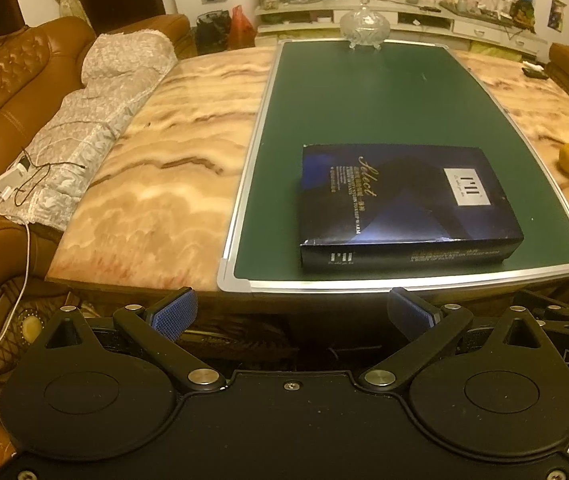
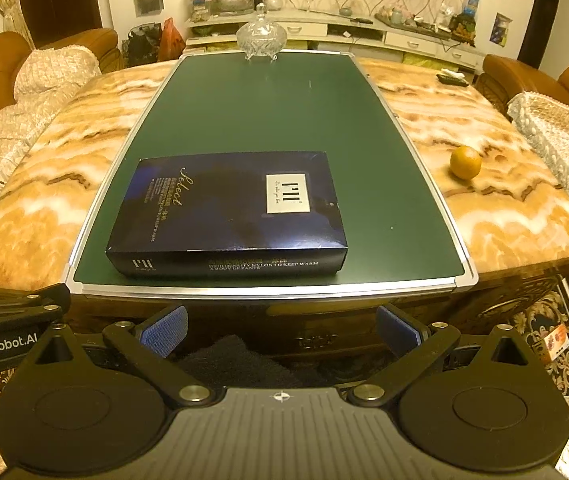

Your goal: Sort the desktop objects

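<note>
The dark blue box lies flat on the green board, near the board's front edge, with its printed lid facing up and nothing touching it. To its left, bare marble bench runs out to a brown leather sofa draped with a pale lace cover. At the far end of the board stands a lidded glass bowl. Right of the board, an orange sits alone on the bench, well apart from the box. Both grippers hover short of the bench's front edge: the left gripper is spread wide and grasps nothing, and the right gripper, beside it, is likewise released, its blue pads far apart.
</note>
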Motion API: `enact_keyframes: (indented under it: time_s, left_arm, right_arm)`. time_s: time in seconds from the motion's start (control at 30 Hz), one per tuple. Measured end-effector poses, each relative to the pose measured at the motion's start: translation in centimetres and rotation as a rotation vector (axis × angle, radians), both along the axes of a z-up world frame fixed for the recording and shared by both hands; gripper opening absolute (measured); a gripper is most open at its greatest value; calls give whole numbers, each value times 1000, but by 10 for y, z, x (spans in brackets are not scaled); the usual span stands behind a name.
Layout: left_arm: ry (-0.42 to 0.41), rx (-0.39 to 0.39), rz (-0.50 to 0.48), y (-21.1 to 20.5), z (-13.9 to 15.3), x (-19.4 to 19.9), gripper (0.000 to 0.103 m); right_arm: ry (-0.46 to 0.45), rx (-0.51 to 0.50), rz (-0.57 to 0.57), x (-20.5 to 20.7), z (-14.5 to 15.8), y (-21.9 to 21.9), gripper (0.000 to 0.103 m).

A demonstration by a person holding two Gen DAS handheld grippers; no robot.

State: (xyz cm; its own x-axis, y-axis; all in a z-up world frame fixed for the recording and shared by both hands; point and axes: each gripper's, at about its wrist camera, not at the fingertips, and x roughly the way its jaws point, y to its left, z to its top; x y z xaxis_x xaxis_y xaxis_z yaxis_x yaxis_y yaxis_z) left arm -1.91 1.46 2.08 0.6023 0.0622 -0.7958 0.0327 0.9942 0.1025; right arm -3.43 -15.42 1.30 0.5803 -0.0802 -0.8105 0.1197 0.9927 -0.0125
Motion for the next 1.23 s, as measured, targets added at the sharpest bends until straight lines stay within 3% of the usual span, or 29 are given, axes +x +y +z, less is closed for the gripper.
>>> enact_keyframes:
  time_s: [1.23]
  left_arm:
    - [39, 9, 4, -6, -17, 26, 103]
  right_arm:
    - [40, 14, -5, 24, -13, -5, 103]
